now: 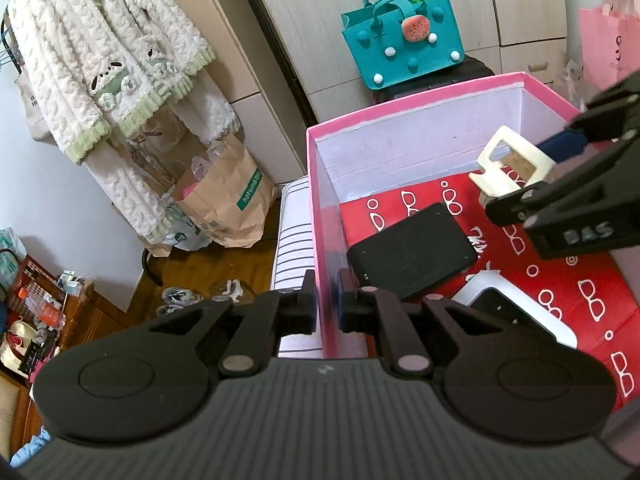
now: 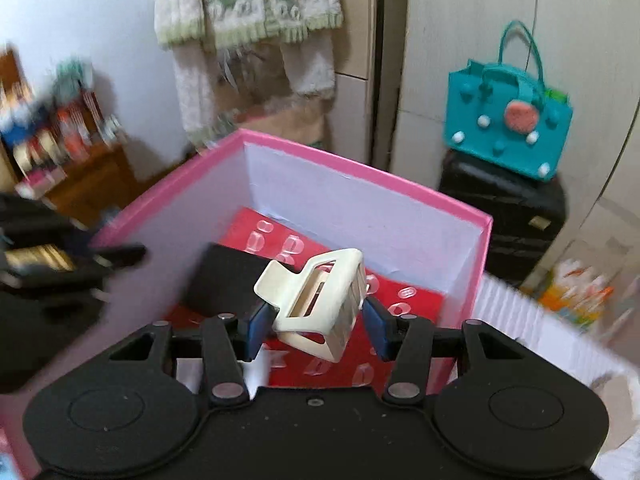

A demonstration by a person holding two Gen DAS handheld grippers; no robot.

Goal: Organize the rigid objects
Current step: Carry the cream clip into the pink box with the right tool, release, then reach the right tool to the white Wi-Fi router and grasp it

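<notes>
A cream hair clip (image 2: pixel 316 300) is clamped between the blue pads of the right gripper (image 2: pixel 316 326), which is held over the open pink box (image 2: pixel 360 172). The clip is carried above the box's red floor, not resting on it. In the right wrist view its long axis runs diagonally, from the lower part near the right pad up and to the left, with the flat handle tab pointing up-left and the rectangular frame opening turned toward the camera. In the left wrist view the same hair clip (image 1: pixel 514 160) is seen at the tip of the right gripper (image 1: pixel 532 168), near the far right corner of the box, tilted with its frame end raised toward the back wall.

The left gripper (image 1: pixel 326 306) is closed on the near left wall of the pink box (image 1: pixel 312 184), one pad outside and one inside the wall.

On the red patterned sheet (image 1: pixel 560 280) inside the box a black case (image 1: pixel 412 256) lies flat, and a white-rimmed black item (image 1: pixel 516 316) lies just beside it. A teal handbag (image 1: pixel 400 48) is seen against the cupboard behind the box.
</notes>
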